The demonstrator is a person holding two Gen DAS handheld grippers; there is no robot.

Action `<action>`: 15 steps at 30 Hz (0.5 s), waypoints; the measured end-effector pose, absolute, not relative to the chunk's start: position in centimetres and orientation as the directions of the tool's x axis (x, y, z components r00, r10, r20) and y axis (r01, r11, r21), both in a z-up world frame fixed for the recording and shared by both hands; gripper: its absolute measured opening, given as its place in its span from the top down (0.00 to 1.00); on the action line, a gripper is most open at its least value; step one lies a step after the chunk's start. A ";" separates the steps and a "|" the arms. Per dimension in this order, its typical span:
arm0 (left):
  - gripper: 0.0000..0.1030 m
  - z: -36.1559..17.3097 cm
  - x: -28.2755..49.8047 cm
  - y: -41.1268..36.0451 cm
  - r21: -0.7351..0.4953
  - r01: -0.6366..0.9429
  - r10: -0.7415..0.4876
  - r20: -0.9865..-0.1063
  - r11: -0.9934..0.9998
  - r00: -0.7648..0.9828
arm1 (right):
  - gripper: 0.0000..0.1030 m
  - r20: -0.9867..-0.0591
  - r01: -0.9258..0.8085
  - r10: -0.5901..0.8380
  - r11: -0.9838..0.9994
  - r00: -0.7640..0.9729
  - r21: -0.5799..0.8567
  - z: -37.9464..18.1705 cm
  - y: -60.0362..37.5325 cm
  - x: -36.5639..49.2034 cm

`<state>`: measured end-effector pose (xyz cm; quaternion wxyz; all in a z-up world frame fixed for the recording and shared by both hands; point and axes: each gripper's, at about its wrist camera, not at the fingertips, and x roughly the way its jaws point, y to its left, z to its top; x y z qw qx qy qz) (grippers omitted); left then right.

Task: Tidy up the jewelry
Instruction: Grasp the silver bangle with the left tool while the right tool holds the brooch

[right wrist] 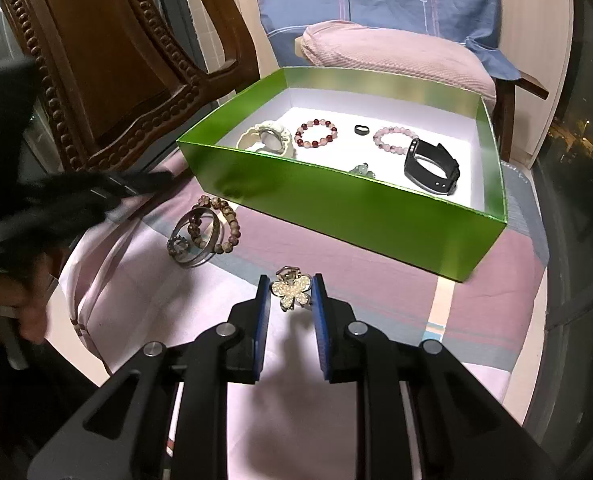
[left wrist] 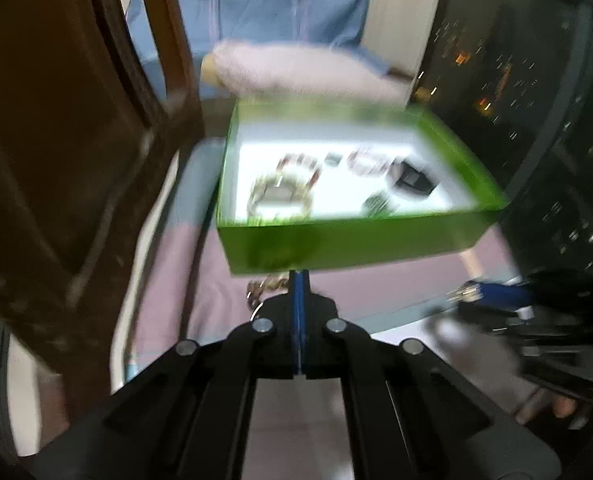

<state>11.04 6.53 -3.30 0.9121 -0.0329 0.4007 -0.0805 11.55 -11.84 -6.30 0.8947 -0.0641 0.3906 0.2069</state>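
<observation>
Tongs on the right point(right wrist: 291, 294) stand a little apart around a pearl butterfly hair clip point(right wrist: 291, 293), one blue pad point(right wrist: 263, 322) on each side of it; whether the pads touch the clip cannot be told. The clip lies on the cloth-covered desk point(right wrist: 376, 292), just in front of the green box point(right wrist: 348, 204). The left tongs point(left wrist: 299, 280) are pressed together with nothing visible between them, their tips right at the near wall of the green box point(left wrist: 336, 246) in that blurred view.

Inside the green box, on its white floor, lie a cream watch point(right wrist: 265, 141) at the left end, a red and pink bead bracelet point(right wrist: 317, 133) beside it, a small black ring point(right wrist: 361, 129) toward the back, a pale pink bead bracelet point(right wrist: 395, 139) to the right of that ring, a black fitness band point(right wrist: 430, 168) at the right end, and a small greenish piece point(right wrist: 361, 170) close behind the front wall.

Outside the box, off its left front corner, a metal bangle point(right wrist: 195, 238) rests over a brown bead bracelet point(right wrist: 220, 222), with a small dark ring point(right wrist: 177, 245) touching the bangle's left side.

Behind the box stand a carved wooden chair point(right wrist: 108, 60) to its left and a pink cushion point(right wrist: 396, 60) straight behind.
</observation>
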 end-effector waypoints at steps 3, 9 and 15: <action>1.00 -3.0 10.4 6.9 -0.101 0.154 -0.178 -0.740 0.983 0.649 | 0.80 -0.724 -0.418 0.320 0.907 0.611 0.049 -6.3 -11.9 11.5; 0.69 -6.2 11.4 6.4 -0.013 0.148 -0.097 -0.810 0.989 0.578 | 0.80 -0.727 -0.423 0.320 0.905 0.607 0.045 -6.4 -11.6 11.5; 0.74 -7.3 11.0 3.1 -0.022 0.214 -0.139 -0.824 0.977 0.550 | 0.80 -0.728 -0.423 0.317 0.905 0.607 0.042 -6.5 -11.7 11.6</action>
